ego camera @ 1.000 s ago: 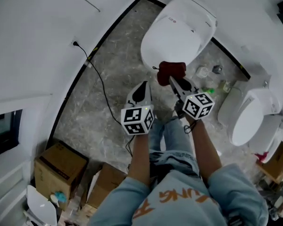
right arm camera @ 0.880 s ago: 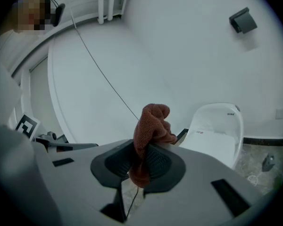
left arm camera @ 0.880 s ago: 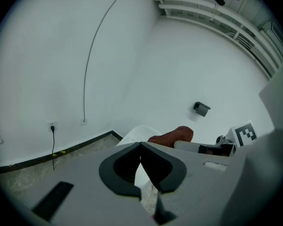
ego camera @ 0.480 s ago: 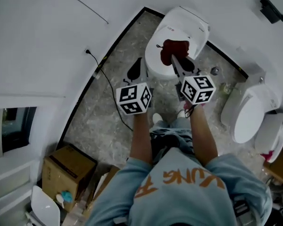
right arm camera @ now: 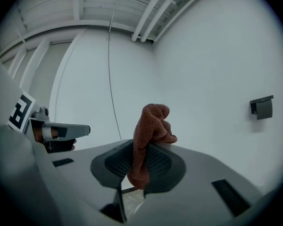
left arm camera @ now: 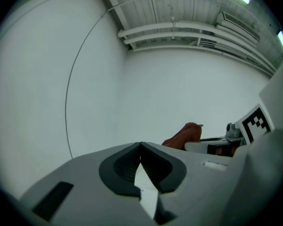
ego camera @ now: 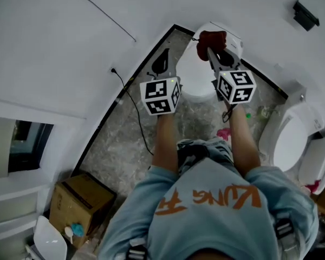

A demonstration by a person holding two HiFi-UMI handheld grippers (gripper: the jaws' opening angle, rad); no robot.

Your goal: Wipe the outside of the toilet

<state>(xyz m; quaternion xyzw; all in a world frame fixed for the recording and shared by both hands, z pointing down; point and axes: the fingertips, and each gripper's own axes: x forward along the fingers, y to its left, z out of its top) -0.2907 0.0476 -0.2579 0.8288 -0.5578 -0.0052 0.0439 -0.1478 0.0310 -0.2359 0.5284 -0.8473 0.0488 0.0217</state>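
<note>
Task thing: the white ceramic toilet [ego camera: 196,79] stands on the grey marbled floor [ego camera: 124,140] against the wall, straight ahead of the person.
Progress: judged early. The dark red terry cloth [ego camera: 212,38] is held over the toilet's back end, and no wiped patch can be told apart from the rest. The sides, front and base all look left to do.
Right tool [ego camera: 212,50]: clamped tight on the cloth, which bunches above the jaws and hangs a little below them.
Contact: the cloth seems to sit at the rear top of the toilet, but whether it touches the surface is unclear from above.
Left tool [ego camera: 163,56]: jaws closed tip to tip with nothing between them, held over the floor just beside the toilet.
Nearby: a second white toilet [ego camera: 284,145] stands to the right, well apart.
</note>
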